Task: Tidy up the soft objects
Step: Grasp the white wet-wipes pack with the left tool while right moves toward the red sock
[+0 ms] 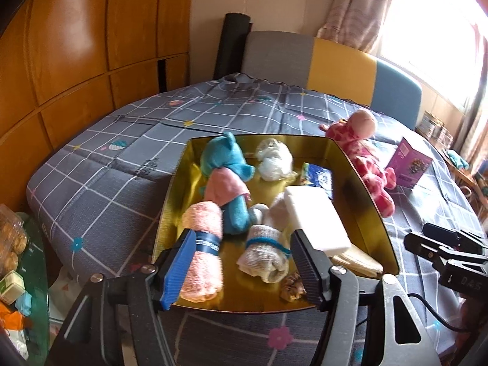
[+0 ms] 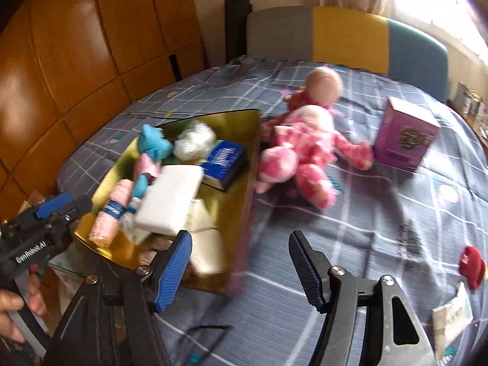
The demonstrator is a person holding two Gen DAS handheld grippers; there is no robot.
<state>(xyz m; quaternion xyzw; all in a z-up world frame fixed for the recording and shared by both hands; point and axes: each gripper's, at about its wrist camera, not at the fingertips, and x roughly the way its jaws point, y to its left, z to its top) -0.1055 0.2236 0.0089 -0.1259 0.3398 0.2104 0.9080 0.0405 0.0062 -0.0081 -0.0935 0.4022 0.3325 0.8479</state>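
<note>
Now the left gripper (image 1: 244, 262) hangs half open and empty over the gold rectangular tray (image 1: 363, 189) on the bed, where the rolled towels already lie. The right gripper (image 2: 241, 270), also open and empty, faces the pink spotted plush giraffe (image 2: 305, 152) beside the tray; probably it must be grasped next.

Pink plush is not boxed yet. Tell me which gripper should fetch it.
Right, probably. The right gripper hangs open over the bedspread with the pink plush ahead of it. The left gripper is open over the gold box, whose wall separates it from the plush.
</note>
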